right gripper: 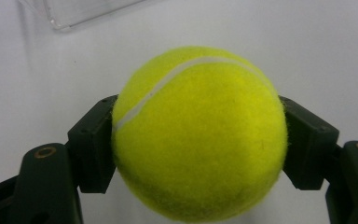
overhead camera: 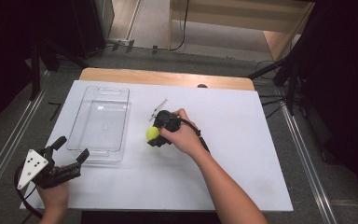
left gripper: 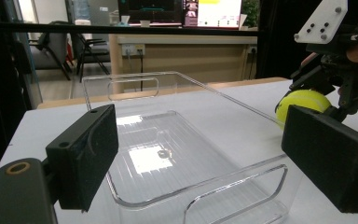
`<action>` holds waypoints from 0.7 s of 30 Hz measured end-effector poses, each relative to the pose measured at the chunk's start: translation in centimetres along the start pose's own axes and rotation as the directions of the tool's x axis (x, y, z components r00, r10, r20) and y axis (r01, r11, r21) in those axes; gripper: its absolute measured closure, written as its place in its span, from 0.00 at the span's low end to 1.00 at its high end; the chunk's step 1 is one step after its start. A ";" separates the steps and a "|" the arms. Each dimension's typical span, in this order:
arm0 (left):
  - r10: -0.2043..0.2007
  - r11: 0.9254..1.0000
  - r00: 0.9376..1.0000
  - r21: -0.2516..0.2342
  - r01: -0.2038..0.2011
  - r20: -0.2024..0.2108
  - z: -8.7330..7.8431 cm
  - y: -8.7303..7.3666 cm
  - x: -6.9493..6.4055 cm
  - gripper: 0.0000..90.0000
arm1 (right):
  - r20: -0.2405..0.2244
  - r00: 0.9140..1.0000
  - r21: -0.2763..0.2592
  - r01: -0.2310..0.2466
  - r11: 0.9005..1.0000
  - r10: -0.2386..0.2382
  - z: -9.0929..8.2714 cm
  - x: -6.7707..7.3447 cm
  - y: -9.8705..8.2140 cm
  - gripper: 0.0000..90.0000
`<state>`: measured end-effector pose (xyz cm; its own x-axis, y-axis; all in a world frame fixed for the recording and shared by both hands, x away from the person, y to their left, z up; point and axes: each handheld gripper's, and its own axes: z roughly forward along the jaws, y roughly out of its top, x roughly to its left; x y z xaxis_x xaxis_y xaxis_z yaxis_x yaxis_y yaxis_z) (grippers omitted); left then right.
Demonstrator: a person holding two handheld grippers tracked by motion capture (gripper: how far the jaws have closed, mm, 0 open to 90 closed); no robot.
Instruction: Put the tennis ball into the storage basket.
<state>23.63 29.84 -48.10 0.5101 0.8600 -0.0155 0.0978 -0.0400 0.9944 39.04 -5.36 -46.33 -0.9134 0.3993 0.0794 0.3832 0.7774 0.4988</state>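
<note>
A yellow-green tennis ball (overhead camera: 152,133) (right gripper: 200,135) is clamped between the two black jaws of my right gripper (overhead camera: 154,134) (right gripper: 200,149), near the middle of the white table. The pads press on both its sides. The ball (left gripper: 303,103) also shows in the left gripper view, at the far right beyond the tray. My left gripper (overhead camera: 72,149) (left gripper: 214,154) rests at the table's near left corner, jaws wide apart with nothing between them, pointing at the clear plastic tray (overhead camera: 98,122) (left gripper: 168,140).
The clear tray stands empty on the left half of the white table top (overhead camera: 242,140). A wooden edge (overhead camera: 168,77) runs along the table's far side. Dark stands and cables flank the table.
</note>
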 end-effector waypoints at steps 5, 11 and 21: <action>0.001 1.000 1.000 0.001 -0.001 0.000 0.0 0.0 0.0 0.13 | -0.002 1.000 0.000 0.000 1.000 0.000 -0.2 0.1 0.2 0.26; 0.002 1.000 1.000 0.001 -0.002 0.000 0.0 0.0 0.0 0.13 | -0.010 1.000 -0.010 0.010 1.000 -0.010 -0.6 0.1 0.6 0.26; 0.001 1.000 1.000 0.000 -0.001 0.001 0.0 0.0 0.0 0.13 | -0.020 1.000 -0.023 0.021 1.000 -0.022 -1.3 0.5 1.4 0.26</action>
<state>23.63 29.83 -48.10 0.5107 0.8596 -0.0151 0.0975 -0.0405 0.9944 38.98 -4.70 -44.43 -0.9240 0.3727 0.0859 0.3606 0.7741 0.5204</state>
